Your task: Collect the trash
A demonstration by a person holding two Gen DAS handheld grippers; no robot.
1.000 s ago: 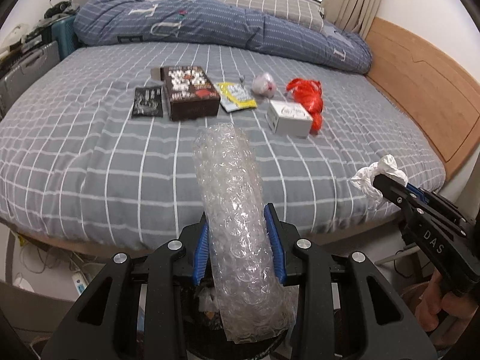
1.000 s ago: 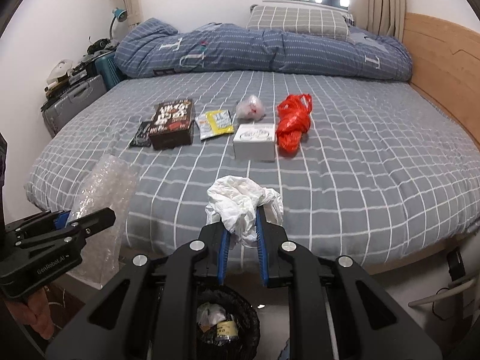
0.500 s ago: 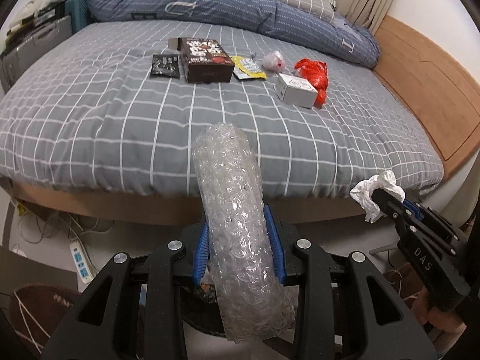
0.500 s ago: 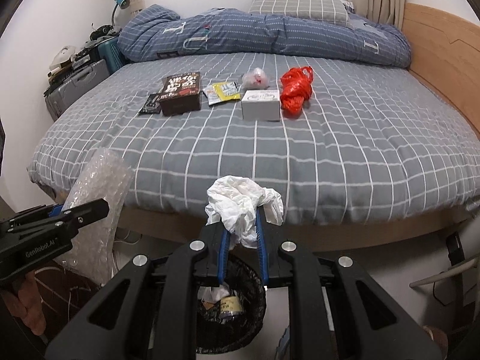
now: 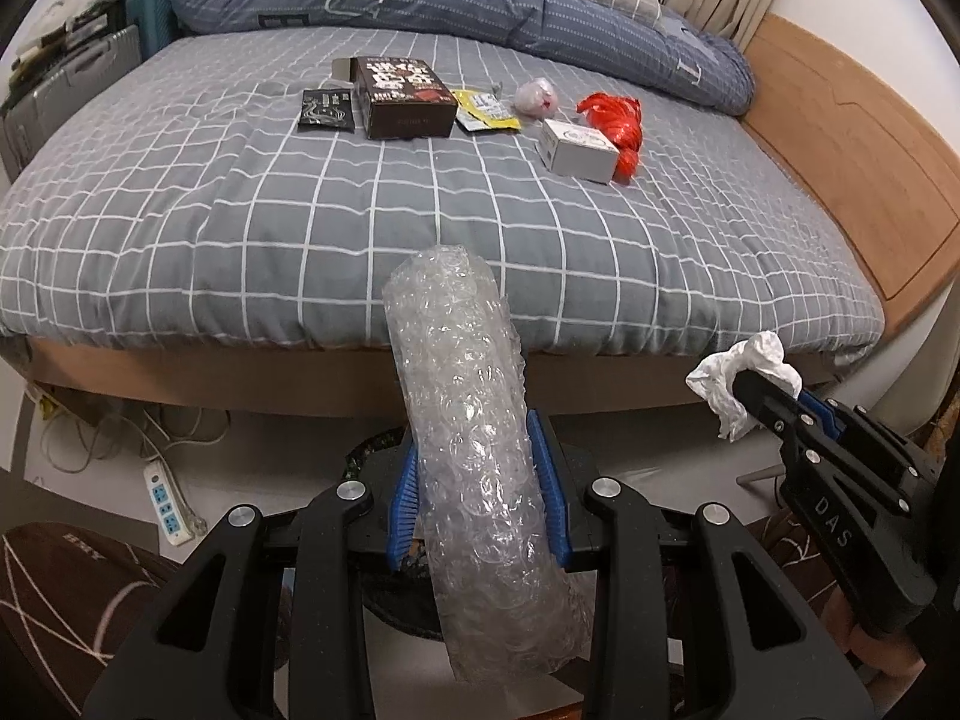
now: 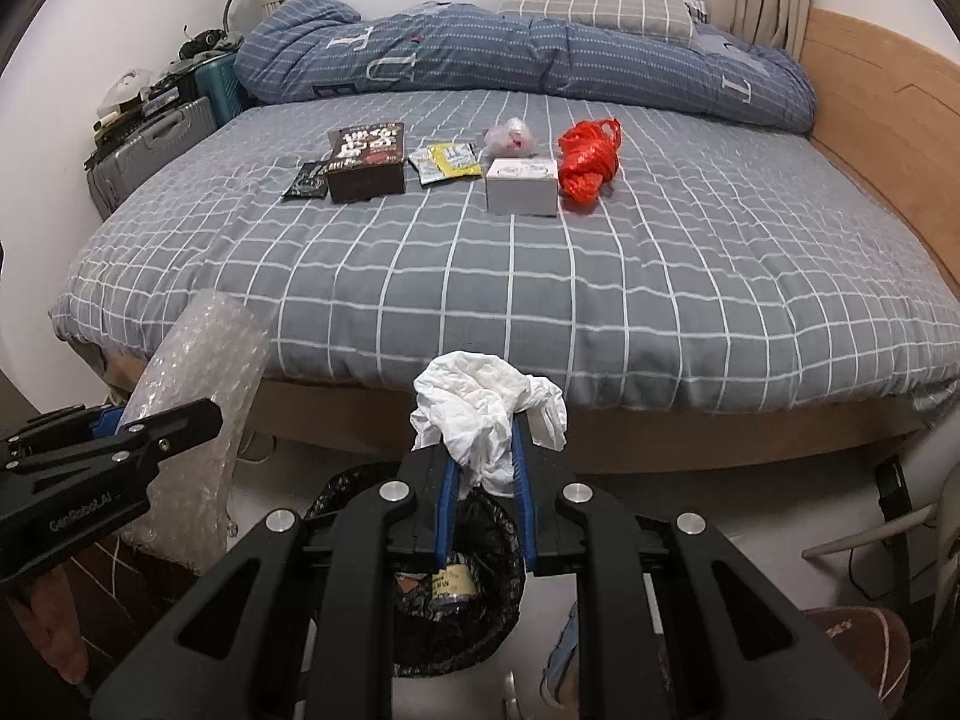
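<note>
Roll of clear bubble wrap (image 5: 480, 456) is clamped between the blue pads of the left gripper (image 5: 478, 495), sticking up and fwd toward 12 o'clock in the left wrist view. Crumpled white tissue (image 6: 480, 414) is pinched tight in the right gripper (image 6: 483, 480), jaws nearly together, wad bulging above the tips. Directly under the right gripper, at 6 o'clock in its view, sits a round bin w/ black liner (image 6: 474, 642), some scraps already inside; a yellow label shows there but is too small to read.

Judgement: the step is dropping both pieces into the bin. To do it well, centre each load over the bin mouth before letting go. The tissue looks about lined up. The long roll is better tipped end-down so it doesn't catch the rim or topple out. Light items may drift, so release low.

Beyond, at 12 o'clock, a bed w/ grey checked sheet (image 6: 600, 300) holds more trash, well apart from the grippers: dark brown box (image 6: 367, 171) w/ white characters I can't make out, black packet (image 6: 307, 181) at its 9 o'clock, yellow sachet (image 6: 450, 161), clear wad w/ pink inside (image 6: 510, 138), white box (image 6: 521, 186), red plastic bag (image 6: 588, 162) touching its right side.

Readable text: "GenRobot.AI" on the left gripper's body, "DAS" on the right gripper's body in the left view. Blue duvet (image 6: 510, 60) has large letters, incl. "T" and "U".
</note>
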